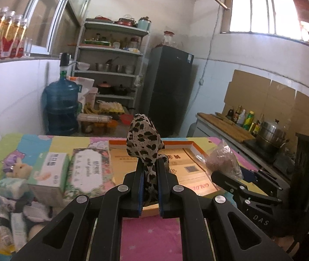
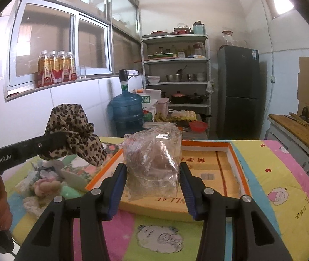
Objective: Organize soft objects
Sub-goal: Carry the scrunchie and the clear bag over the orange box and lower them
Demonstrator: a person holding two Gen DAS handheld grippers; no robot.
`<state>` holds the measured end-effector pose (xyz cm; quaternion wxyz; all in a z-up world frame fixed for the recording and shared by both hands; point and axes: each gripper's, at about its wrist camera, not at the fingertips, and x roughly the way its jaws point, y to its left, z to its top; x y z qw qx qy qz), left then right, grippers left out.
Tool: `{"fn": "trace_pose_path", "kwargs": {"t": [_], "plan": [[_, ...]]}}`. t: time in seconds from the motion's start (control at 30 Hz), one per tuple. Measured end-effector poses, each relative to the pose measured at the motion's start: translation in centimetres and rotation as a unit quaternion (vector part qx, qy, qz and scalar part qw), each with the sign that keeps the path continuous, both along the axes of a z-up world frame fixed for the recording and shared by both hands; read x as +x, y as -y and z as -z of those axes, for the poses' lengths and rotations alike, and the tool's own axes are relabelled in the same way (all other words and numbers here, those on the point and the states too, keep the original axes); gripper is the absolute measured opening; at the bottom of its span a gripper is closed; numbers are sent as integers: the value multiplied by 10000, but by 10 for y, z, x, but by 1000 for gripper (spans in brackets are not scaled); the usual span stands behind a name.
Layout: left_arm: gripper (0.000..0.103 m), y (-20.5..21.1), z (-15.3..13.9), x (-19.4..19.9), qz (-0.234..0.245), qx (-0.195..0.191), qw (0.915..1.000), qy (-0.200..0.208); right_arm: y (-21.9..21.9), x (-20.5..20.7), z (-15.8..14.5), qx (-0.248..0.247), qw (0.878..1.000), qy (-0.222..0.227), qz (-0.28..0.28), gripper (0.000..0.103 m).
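Left hand-held gripper (image 1: 150, 169), tilted slightly downward, pinches scarf (image 1: 143, 139).

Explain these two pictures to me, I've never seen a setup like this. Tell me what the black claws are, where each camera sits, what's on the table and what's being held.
There is no robot here. A person holds a two-finger gripper in each hand, and each gripper carries a wide-angle camera looking along its fingers.

In the left camera's picture, the left gripper is shut on a leopard-print cloth. In the right camera's picture, the right gripper clasps a clear plastic bag with something brownish inside.

Both hover over a table with a colourful cartoon cover. On it lie a shallow orange-rimmed cardboard box, empty inside, and to the left tissue packs and a small plush toy.
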<state>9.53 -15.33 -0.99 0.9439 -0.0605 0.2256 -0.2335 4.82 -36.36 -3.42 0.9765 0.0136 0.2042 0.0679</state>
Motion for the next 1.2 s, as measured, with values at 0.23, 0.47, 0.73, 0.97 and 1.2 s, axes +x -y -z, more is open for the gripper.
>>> {"fn": "trace_pose_path", "kwargs": {"t": [0.23, 0.47, 0.73, 0.97, 1.2], "plan": [[9, 25, 10, 23, 178, -109, 9995, -223, 21, 18, 0, -41, 10000, -1, 40, 49], [9, 50, 20, 47, 245, -118, 9990, -366, 41, 37, 7, -19, 9998, -153, 92, 49], [9, 72, 35, 75, 98, -39, 9985, -535, 59, 67, 16, 87, 9991, -409, 109, 49], [9, 82, 48, 94, -159, 227, 9979, -586, 63, 89, 24, 95, 9983, -573, 99, 49], [9, 93, 59, 107, -326, 581, 9959, -612, 73, 107, 34, 299, 9958, -848, 174, 49]]}}
